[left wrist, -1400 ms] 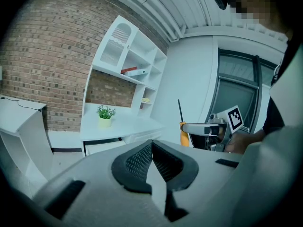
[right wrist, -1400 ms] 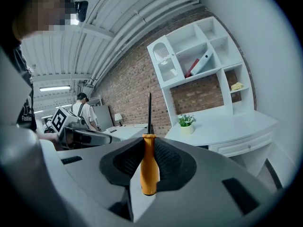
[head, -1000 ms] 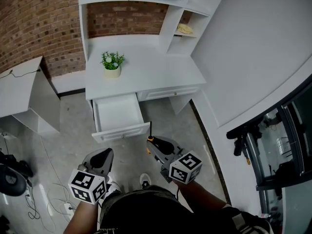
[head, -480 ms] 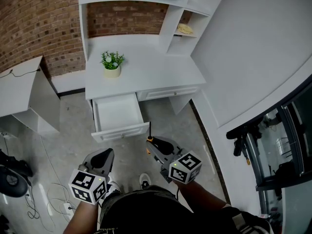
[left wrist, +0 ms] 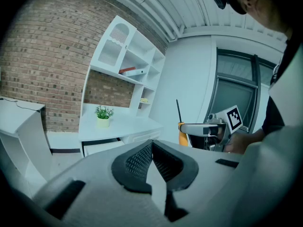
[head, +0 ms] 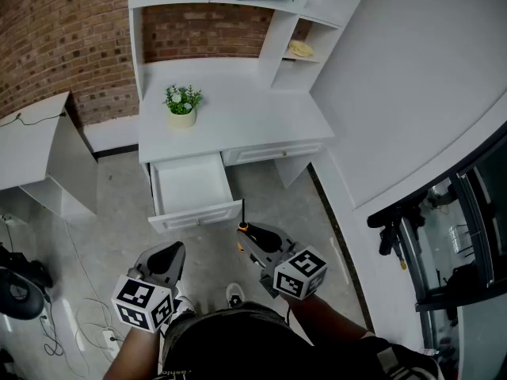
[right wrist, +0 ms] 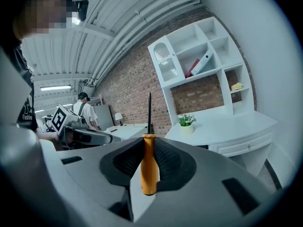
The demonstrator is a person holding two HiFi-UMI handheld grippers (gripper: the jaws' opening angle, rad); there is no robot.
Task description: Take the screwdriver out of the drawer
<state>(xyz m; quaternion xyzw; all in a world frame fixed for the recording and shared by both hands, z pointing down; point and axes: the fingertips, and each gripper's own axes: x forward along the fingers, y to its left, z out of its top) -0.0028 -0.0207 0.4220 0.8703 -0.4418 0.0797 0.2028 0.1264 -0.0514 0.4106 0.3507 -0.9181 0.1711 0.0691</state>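
A white counter point(head: 238, 113) stands against a brick wall, its drawer point(head: 190, 182) pulled open and seemingly bare. Nothing has shifted in the last second. The right gripper point(head: 250, 234) stays clenched on the screwdriver point(head: 243, 226), upright and well clear of the drawer, so the task looks done. Only the right gripper view shows the orange handle point(right wrist: 148, 169) pinched between the jaws. The left gripper point(head: 168, 253) is closed on nothing.

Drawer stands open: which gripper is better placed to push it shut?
Left, probably. The left gripper is shut on nothing, near the drawer; the right gripper grips the screwdriver.
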